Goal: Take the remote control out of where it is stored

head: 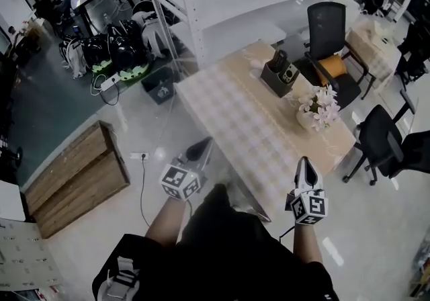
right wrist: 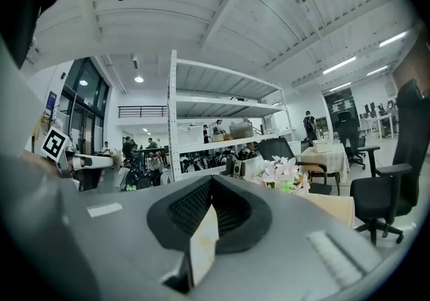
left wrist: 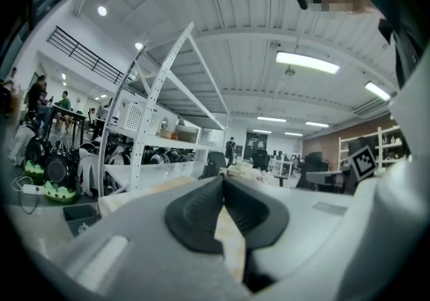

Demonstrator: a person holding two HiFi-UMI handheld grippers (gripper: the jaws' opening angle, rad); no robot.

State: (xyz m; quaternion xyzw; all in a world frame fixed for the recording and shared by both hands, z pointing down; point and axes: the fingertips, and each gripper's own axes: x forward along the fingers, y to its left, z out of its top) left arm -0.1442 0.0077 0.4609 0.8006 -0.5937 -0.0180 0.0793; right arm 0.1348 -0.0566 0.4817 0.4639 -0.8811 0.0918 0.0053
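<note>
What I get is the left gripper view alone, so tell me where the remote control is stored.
Observer: In the head view the remote control stands upright in a dark holder on the far part of the table.
Operator: Tell me what stands near it.
Observer: A pot of pale flowers stands on the table, to the holder's right and nearer the person, apart from it.
Operator: Report the right hand-held gripper.
Observer: The right hand-held gripper is by the table's near edge, well short of the holder. Its jaws are shut with nothing between them.
</note>
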